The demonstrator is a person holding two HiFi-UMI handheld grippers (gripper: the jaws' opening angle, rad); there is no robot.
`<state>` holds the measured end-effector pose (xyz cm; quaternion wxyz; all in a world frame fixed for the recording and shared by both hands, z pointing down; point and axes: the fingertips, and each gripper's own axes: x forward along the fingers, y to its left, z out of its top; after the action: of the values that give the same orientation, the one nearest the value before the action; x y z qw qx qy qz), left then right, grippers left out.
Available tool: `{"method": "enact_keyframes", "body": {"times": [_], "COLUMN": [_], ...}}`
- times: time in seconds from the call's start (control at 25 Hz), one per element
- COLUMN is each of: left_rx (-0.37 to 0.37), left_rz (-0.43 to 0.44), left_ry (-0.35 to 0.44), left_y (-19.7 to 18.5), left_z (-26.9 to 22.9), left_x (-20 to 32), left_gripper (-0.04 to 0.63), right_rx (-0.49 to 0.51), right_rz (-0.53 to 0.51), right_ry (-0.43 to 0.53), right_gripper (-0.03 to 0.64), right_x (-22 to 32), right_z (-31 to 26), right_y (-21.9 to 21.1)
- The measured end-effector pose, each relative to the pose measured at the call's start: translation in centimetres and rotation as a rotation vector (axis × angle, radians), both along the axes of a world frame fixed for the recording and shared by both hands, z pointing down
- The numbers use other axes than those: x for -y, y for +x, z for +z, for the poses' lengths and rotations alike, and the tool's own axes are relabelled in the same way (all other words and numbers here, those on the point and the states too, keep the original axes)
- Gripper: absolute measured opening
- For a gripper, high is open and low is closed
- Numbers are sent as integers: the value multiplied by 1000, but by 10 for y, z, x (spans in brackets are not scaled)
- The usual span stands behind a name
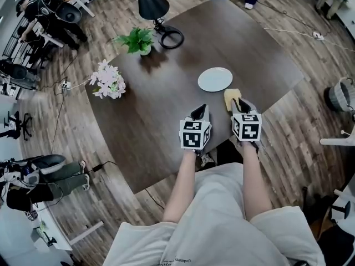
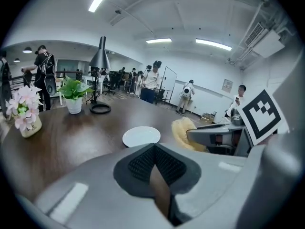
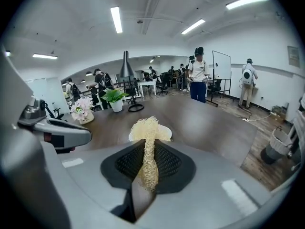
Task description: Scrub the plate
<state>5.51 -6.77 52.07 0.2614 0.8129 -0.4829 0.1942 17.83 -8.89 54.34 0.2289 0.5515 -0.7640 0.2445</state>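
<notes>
The right gripper point(image 3: 149, 151) is clenched on a yellow loofah scrubber point(image 3: 149, 128), whose frayed top fans out above the jaws. The left gripper point(image 2: 155, 151) has its jaws pressed together with nothing between them. The white plate point(image 1: 215, 79) lies on the dark table point(image 1: 138, 121) just ahead of both grippers, apart from them. In the right gripper view the loofah hides most of it.

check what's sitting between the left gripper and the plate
Nothing: only bare table lies between the left gripper and the plate, clearest in the head view.
</notes>
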Motion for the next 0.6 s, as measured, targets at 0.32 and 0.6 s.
{"method": "enact_keyframes", "body": {"times": [0.32,0.6], "left_rx": [-11,-19], "left_rz": [39,42], "left_ry": [45,63], "left_y": [10,14], "left_z": [-9,-13], "left_x": [-11,-9], "left_gripper": [0,0], "right_rx": [-17,-35], "right_rz": [-11,-12], "right_ry": [15,43], "right_gripper": [75,75], "right_x": [-18,-25], "right_z": [-11,-15], "right_y": [5,5]}}
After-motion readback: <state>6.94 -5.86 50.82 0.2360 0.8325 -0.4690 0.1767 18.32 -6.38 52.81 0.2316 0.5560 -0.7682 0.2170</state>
